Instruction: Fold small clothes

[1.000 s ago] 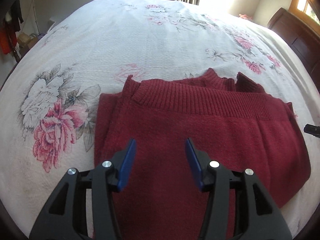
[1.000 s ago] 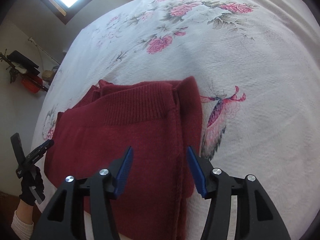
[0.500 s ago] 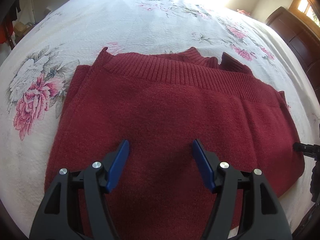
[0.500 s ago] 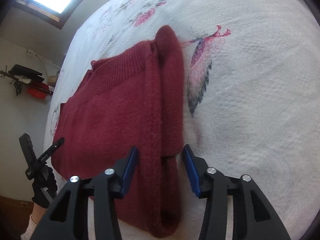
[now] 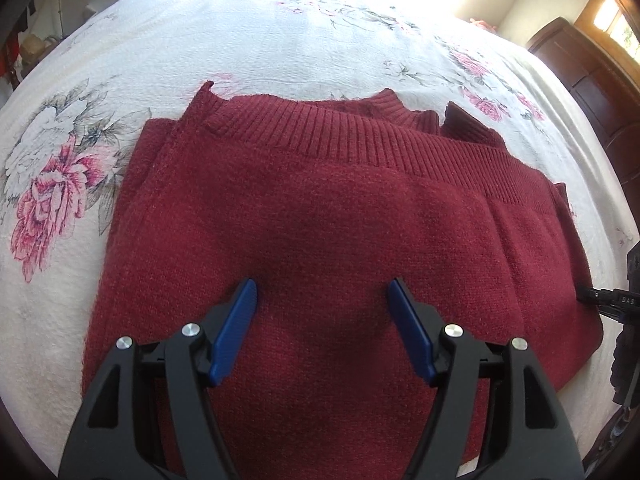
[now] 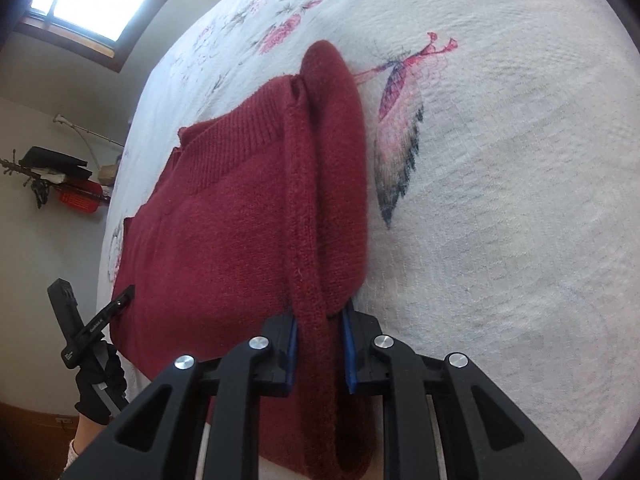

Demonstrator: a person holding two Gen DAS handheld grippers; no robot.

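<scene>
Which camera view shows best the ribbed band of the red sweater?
The left wrist view: the ribbed band runs across the red sweater in full width. The right wrist view shows only a short, slanted stretch of it.

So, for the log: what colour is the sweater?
Dark red sweater; clearest in the left wrist view.

We've got black plastic grippers, blue finger pads (image 5: 235,330), silver screws (image 6: 383,341), plus a black glove (image 6: 98,390) and a white knit cuff (image 6: 74,454).
</scene>
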